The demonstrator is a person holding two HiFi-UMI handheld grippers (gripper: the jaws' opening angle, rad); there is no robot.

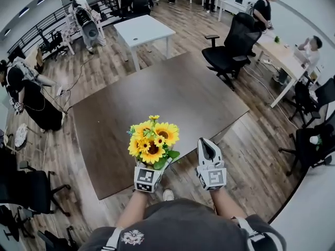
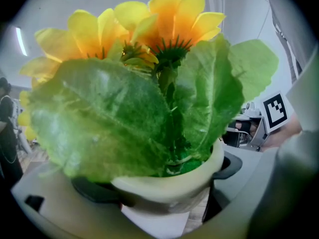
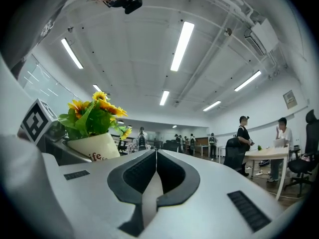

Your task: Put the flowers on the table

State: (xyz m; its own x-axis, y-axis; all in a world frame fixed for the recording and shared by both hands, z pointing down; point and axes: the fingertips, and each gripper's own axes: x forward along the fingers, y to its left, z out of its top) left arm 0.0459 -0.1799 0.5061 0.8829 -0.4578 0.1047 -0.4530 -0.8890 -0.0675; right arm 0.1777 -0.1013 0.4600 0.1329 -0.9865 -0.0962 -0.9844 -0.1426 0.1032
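Note:
A bunch of yellow sunflowers [image 1: 153, 140] with broad green leaves stands in a small white pot [image 2: 169, 185]. My left gripper [image 1: 152, 172] is shut on that pot and holds it up in front of me, above the near edge of the large dark brown table [image 1: 172, 95]. In the left gripper view the leaves [image 2: 119, 113] fill most of the picture. My right gripper [image 1: 208, 148] is beside the flowers on their right, shut with nothing between its jaws, which meet in the right gripper view [image 3: 155, 156]. From there the potted flowers [image 3: 92, 118] show at the left.
Beyond the brown table stands a white table [image 1: 144, 29]. A black office chair [image 1: 230, 48] is at the brown table's far right corner. A long white desk [image 1: 285, 56] with people at it lies to the right, and more chairs [image 1: 29, 187] to the left.

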